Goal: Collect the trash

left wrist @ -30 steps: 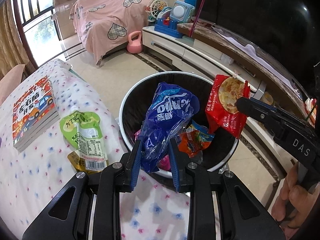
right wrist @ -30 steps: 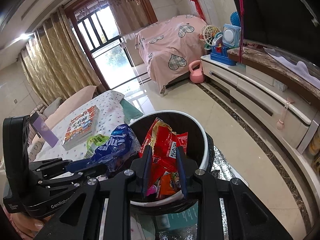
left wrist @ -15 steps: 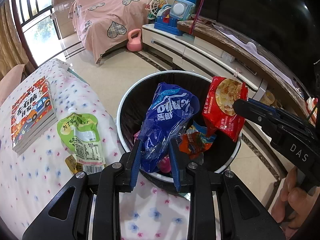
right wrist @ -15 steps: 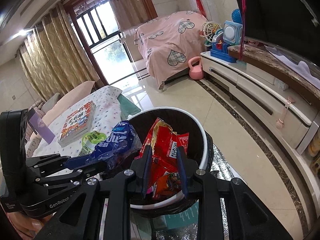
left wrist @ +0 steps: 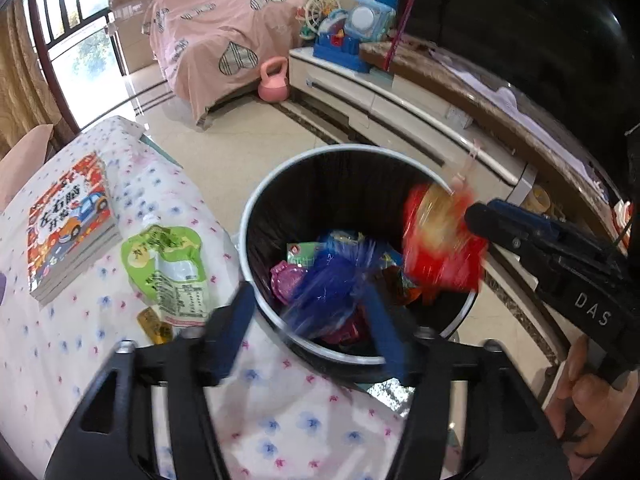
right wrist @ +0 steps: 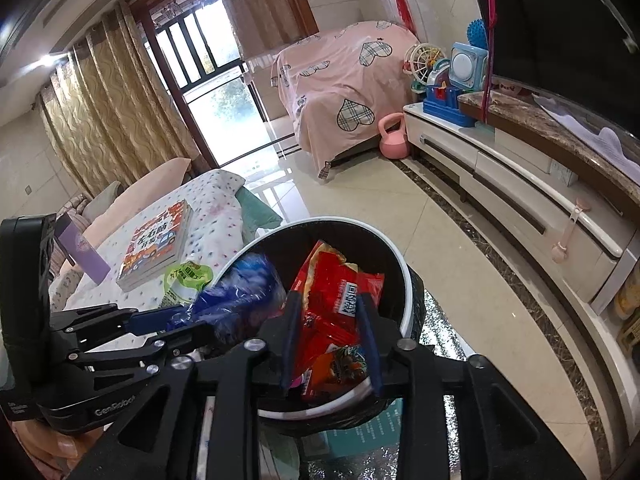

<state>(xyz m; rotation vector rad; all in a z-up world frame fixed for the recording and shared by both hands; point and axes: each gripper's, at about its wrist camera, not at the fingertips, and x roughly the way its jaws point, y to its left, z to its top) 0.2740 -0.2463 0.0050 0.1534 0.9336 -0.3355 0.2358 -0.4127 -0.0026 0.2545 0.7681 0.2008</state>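
A: Left wrist view, from the left edge: what lay on the table?

B: A thick paperback book (left wrist: 70, 226) with a glossy cartoon cover sat toward the far left edge of the floral cloth-covered table (left wrist: 280, 428). Right of it, near the edge beside the bin, lay a flattened green snack pouch (left wrist: 168, 272), crinkled foil with a white label panel, and a small yellow wrapper (left wrist: 155, 326) half tucked under it.

A: And the left gripper (left wrist: 310, 332)?

B: Its jaws had just been opening and stood wide. The blue plastic bag (left wrist: 332, 280), blurred and crumpled, was between them over the mouth of the round bin (left wrist: 256, 204), the pads off it.

A: The bin itself?

B: White rim, black liner, shiny wrappers heaped inside.

A: Further right?

B: The red crisp packet (left wrist: 440, 240), smeared by blur, hung at the bin's right rim by the right gripper (right wrist: 330, 344).

A: Was that packet held?

B: In the right wrist view the jaws had just been opening too, to a moderate gap. The creased red foil was between the blue pads; I cannot tell whether they pressed it.
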